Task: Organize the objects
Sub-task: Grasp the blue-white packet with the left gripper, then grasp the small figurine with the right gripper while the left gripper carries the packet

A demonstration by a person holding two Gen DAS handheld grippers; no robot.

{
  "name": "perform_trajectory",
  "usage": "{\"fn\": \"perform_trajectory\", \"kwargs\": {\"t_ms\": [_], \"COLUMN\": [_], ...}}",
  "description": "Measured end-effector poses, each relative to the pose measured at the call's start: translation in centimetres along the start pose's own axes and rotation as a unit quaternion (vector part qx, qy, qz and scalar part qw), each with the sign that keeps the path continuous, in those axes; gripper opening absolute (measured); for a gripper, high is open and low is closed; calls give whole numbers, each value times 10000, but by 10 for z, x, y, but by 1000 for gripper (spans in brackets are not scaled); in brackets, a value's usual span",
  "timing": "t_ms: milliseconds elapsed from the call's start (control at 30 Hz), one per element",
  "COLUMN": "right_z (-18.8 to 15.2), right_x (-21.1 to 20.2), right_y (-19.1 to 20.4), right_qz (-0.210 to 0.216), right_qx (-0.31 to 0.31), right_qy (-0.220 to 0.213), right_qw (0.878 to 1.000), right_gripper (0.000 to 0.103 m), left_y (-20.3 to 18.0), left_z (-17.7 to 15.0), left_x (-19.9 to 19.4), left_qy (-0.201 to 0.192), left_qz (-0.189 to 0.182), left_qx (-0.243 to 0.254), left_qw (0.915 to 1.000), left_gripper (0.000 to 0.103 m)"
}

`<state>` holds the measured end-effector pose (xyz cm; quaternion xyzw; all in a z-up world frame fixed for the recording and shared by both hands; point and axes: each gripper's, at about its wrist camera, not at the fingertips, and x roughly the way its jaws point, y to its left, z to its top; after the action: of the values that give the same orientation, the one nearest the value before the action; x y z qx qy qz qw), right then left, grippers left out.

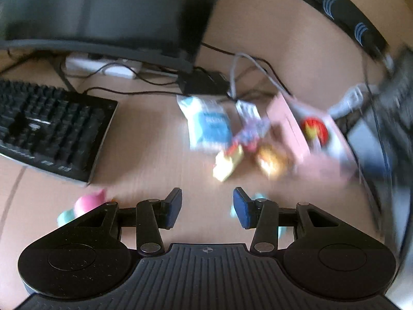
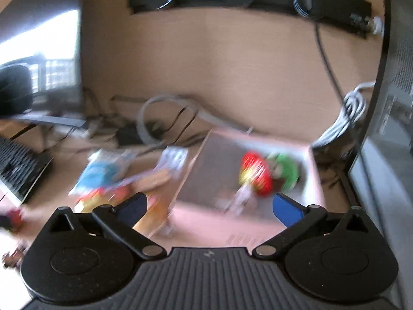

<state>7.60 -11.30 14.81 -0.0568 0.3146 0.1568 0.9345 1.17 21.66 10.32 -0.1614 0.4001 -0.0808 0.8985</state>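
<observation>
Both views are motion-blurred. A pink cardboard box (image 1: 317, 149) sits on the desk at the right; it holds a red toy (image 1: 315, 129). In the right wrist view the box (image 2: 313, 170) holds the red toy (image 2: 255, 178) and a green toy (image 2: 284, 173). Left of the box lie snack packets: a blue-white one (image 1: 209, 126), a purple-white one (image 1: 250, 121), a yellow one (image 1: 227, 165) and an orange one (image 1: 271, 162). My left gripper (image 1: 207, 206) is open and empty above bare desk. My right gripper (image 2: 209, 206) is wide open and empty over the box's near edge.
A black keyboard (image 1: 49, 129) lies at the left under a monitor (image 1: 103, 13). Cables and a small black device (image 1: 204, 84) run behind the packets. A pink and teal toy (image 1: 85, 205) sits by my left gripper. A dark computer case (image 2: 387, 129) stands to the right.
</observation>
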Motion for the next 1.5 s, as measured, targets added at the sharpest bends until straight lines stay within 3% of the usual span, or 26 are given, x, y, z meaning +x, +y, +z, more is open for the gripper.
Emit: {"fn": "perform_trajectory", "kwargs": {"t_ms": [133,267,333,367,467,633,767,867,933,1000,1067,1167,1233,1367,1500], "right_z": [-31,-54,-62,-64,-75,-99,-108,-105,-101,-95,-89,-82,-77,-68,-70], "right_x": [-11,-22,-32,-35,-39,-41,-39,-39,-39,-39,-34,-28,-21,-9,-3], "right_y": [28,52,55,55,50,48,51,55,61,71,86,112,136,194,250], "right_qz": [99,69,71,11,-13,-260,-328,-261,-110,245,638,1053,1403,2062,2365], "right_qx": [32,-143,-228,-241,-8,22,13,10,-74,-308,-641,-982,-1162,-1471,-1960], "right_qy": [466,673,633,651,925,1167,1188,1039,989,964,1043,912,853,781,621], "right_qw": [9989,9976,9977,9976,9957,9928,9924,9942,9950,9946,9904,9854,9796,9642,9496], "right_gripper": [103,103,103,103,103,103,103,103,103,103,103,103,103,103,102], "left_y": [-10,-22,-28,-29,-31,-40,-41,-37,-33,-24,-13,13,41,93,130], "left_z": [49,86,91,91,92,84,82,80,77,72,66,54,44,22,-6], "left_x": [54,122,146,154,171,188,182,168,143,105,60,-6,-49,-102,-132], "left_qy": [18,318,374,391,343,528,562,673,564,400,104,-361,-598,-788,-742], "left_qz": [-97,392,652,737,695,922,921,881,643,216,121,384,611,841,1021], "left_qx": [-456,-444,-234,-136,-63,253,387,409,380,390,498,592,327,-368,-707], "left_qw": [9989,9977,9969,9964,9970,9940,9934,9930,9956,9982,9986,9969,9958,9927,9895], "left_gripper": [48,48,49,56,66,68,59,57,57,57,56,56,56,56,56]}}
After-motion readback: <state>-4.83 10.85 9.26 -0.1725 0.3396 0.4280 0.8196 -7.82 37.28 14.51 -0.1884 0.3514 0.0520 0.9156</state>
